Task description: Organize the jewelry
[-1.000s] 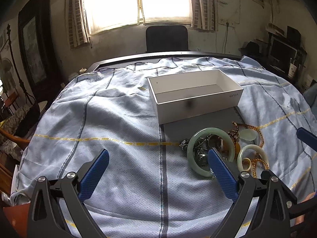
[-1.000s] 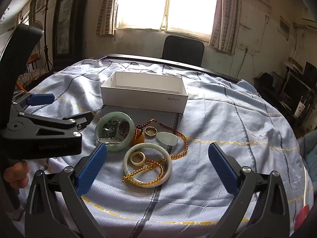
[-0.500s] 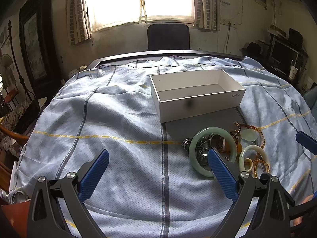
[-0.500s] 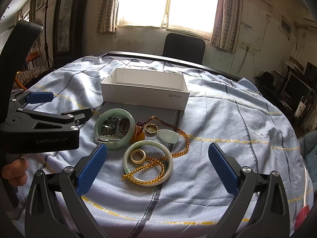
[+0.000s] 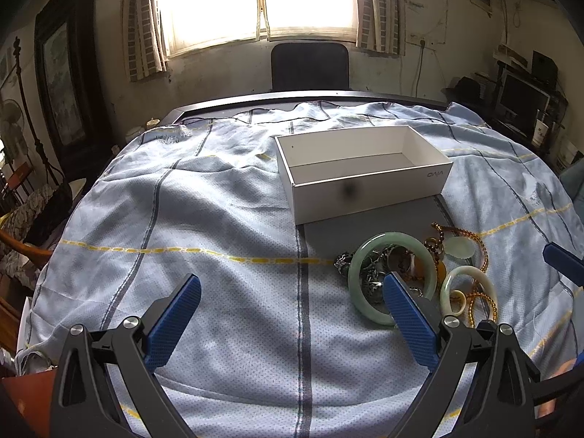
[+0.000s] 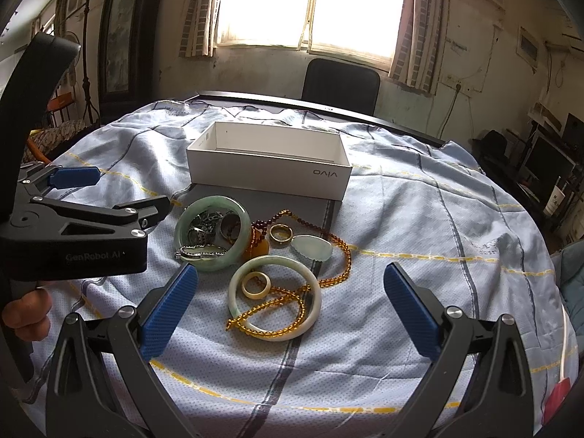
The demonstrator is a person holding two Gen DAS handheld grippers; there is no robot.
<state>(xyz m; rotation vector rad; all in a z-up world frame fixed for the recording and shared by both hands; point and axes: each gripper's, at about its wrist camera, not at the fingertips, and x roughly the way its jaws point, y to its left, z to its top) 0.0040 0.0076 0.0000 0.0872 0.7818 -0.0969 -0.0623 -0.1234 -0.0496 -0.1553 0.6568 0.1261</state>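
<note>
The word "vivo" is printed upside down in grey on the near side wall of the white box [image 6: 270, 173], which sits ahead of the right gripper [image 6: 290, 306]. "GenRobot AI" is embossed on the black body of the left gripper [image 6: 106, 200], to the right gripper's left. No other text is legible.

Daylight from a blown-out window [image 5: 261, 0] lights the room in both wrist views.

The panes glare pure white, leaving the walls dim and the corners black under heavy fisheye vignetting. Soft shadows fall toward the camera across the folds of the blue bedspread [image 5: 204, 219]. Straight lines bow near the edges. A dark blurred smudge sits on the white box [image 5: 346, 191] in the left view; the centre is sharp.
</note>
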